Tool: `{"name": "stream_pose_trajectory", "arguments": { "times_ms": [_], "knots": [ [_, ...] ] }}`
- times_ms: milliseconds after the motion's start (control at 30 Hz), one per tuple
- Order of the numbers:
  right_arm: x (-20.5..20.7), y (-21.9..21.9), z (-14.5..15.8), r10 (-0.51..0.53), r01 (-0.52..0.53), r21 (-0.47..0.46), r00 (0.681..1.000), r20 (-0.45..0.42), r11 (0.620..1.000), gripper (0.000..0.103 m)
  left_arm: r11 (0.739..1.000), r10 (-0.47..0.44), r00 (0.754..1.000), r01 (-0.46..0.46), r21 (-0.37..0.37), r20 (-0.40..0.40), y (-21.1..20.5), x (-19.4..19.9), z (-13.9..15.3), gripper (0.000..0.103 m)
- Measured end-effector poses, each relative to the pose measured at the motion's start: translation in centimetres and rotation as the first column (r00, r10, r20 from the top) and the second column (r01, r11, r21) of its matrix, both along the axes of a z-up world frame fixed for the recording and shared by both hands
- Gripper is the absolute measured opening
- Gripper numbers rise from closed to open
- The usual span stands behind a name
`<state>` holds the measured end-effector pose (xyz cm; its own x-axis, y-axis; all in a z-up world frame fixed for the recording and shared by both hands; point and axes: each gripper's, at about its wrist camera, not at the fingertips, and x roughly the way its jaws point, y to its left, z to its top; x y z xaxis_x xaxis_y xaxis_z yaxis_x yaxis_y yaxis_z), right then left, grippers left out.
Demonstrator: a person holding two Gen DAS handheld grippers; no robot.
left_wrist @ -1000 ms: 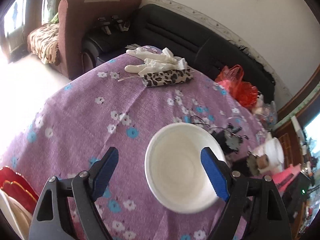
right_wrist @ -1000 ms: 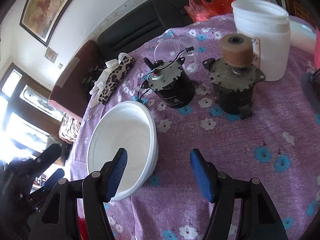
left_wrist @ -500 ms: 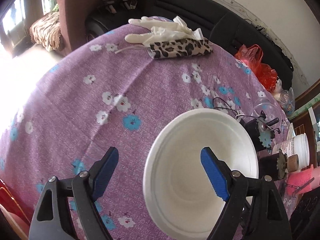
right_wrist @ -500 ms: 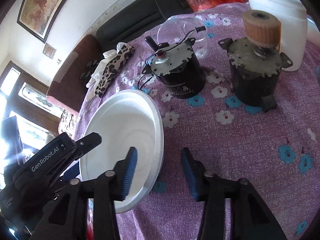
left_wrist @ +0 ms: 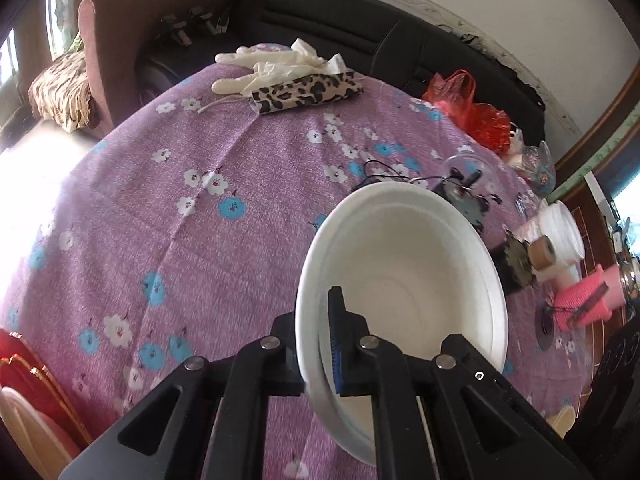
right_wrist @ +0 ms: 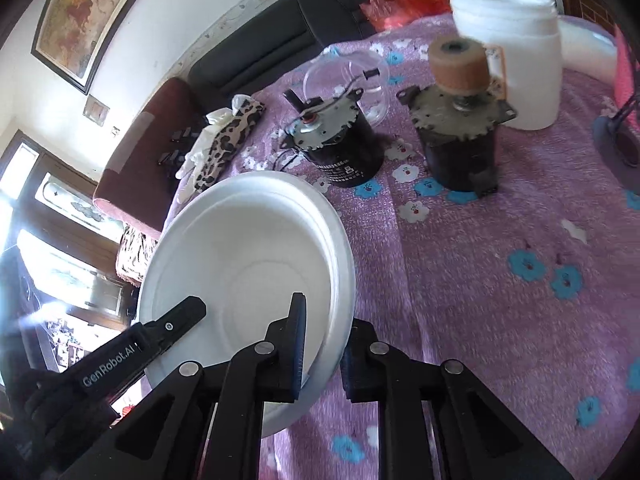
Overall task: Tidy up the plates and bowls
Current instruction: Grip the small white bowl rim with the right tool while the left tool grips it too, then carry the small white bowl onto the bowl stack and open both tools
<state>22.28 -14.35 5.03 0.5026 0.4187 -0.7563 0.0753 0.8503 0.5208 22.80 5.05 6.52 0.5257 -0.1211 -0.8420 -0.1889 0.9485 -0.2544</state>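
A white foam bowl [left_wrist: 408,276] sits tilted over the purple flowered tablecloth [left_wrist: 208,208]. My left gripper [left_wrist: 316,344] is shut on its left rim, one blue pad inside the bowl and one finger outside. In the right wrist view the same bowl [right_wrist: 244,264] is gripped on its right rim by my right gripper [right_wrist: 324,344], one blue pad inside and one finger outside. The left gripper's body [right_wrist: 132,348] also shows there at the bowl's near left edge.
Two black motors [right_wrist: 340,148] [right_wrist: 460,136] and a white jar [right_wrist: 516,56] stand right of the bowl. A leopard-print pouch with white gloves [left_wrist: 304,84] lies at the far side. Red and white plates [left_wrist: 24,400] stand at the lower left. A black sofa [left_wrist: 360,36] lies behind.
Both grippers moved in on the bowl and shut on opposite rims. The bowl now looks tilted and closer to both cameras.
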Motion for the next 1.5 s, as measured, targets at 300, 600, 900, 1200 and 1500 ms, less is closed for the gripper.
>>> {"name": "stream_pose_trajectory", "arguments": {
  "times_ms": [300, 600, 900, 1200, 1500],
  "knots": [
    [-7.1, 1.8, 4.5, 0.038, -0.036, -0.024, 0.994, 0.104, 0.999, 0.017, 1.000, -0.006, 0.992, 0.004, 0.015, 0.128, 1.6, -8.8, 4.6, 0.008],
    [-14.7, 7.2, 9.3, 0.128, -0.119, -0.053, 0.965, 0.229, 0.991, 0.017, 0.998, 0.054, 0.962, -0.064, 0.026, 0.266, 6.9, -18.3, 8.8, 0.008],
    [-19.8, 16.3, 10.5, 0.273, -0.254, -0.103, 0.922, 0.276, 0.962, 0.018, 0.982, 0.177, 0.938, -0.190, 0.016, 0.299, 15.0, -24.8, 9.2, 0.008],
    [-21.4, 22.7, 6.8, 0.354, -0.329, -0.143, 0.911, 0.212, 0.933, 0.019, 0.965, 0.254, 0.939, -0.262, 0.002, 0.232, 19.8, -26.4, 5.7, 0.008],
    [-20.9, 23.7, 4.6, 0.346, -0.322, -0.149, 0.921, 0.176, 0.935, 0.019, 0.969, 0.235, 0.952, -0.244, 0.025, 0.196, 20.1, -25.6, 3.6, 0.008]
  ]
}}
